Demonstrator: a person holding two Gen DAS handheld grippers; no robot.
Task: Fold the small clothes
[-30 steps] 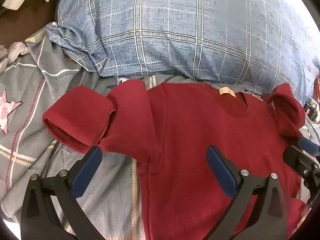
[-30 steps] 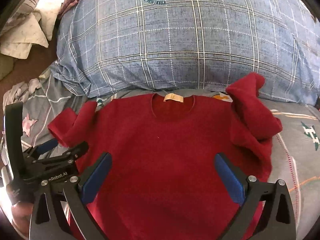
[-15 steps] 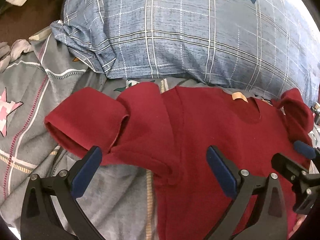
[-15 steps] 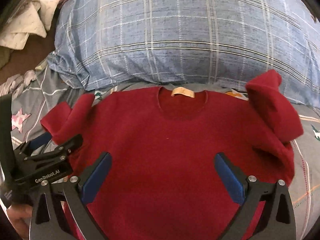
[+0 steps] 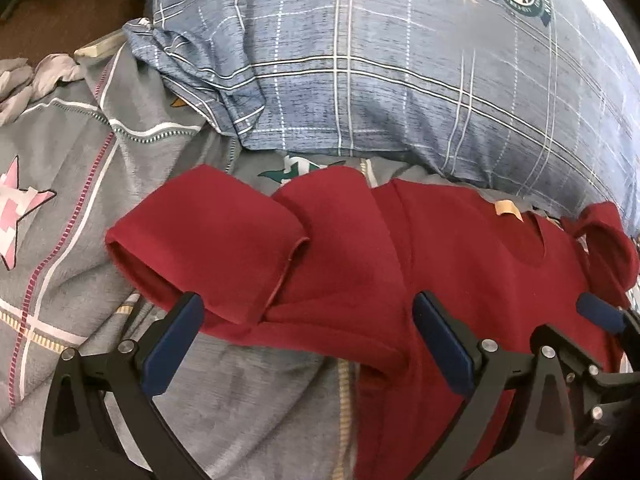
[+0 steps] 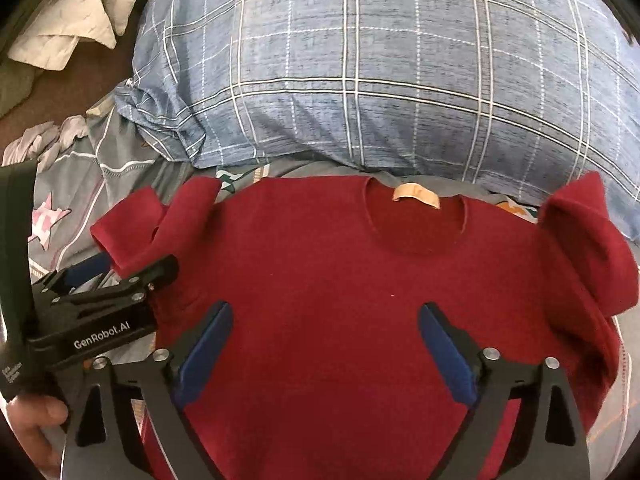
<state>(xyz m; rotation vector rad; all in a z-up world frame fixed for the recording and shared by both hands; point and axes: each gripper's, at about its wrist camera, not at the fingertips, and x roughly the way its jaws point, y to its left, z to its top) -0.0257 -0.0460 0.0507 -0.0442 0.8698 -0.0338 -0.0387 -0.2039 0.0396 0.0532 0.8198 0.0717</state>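
A dark red short-sleeved shirt (image 6: 340, 260) lies flat on the bed, collar and tan tag (image 6: 416, 196) toward the pillow. Its left sleeve (image 5: 208, 232) is doubled over; its right sleeve (image 6: 580, 240) is bunched up. My left gripper (image 5: 308, 308) hovers open over the left sleeve and armpit, nothing pinched. It also shows in the right wrist view, left gripper (image 6: 128, 276), at the shirt's left edge. My right gripper (image 6: 325, 312) is over the shirt's chest, jaws wide and closing, pads off the cloth. In the left wrist view the right gripper (image 5: 568, 320) sits at the right edge.
A large blue plaid pillow (image 5: 400, 60) lies just behind the collar. The shirt rests on a grey patterned bedsheet (image 5: 72, 200). Crumpled pale cloths (image 6: 68, 28) lie on the dark floor at far left. A hand (image 6: 28, 420) grips the left gripper's handle.
Both grippers have shifted left across the shirt, so it sits further right in each view. The left one now frames the left sleeve. The right gripper's jaws have narrowed a little.
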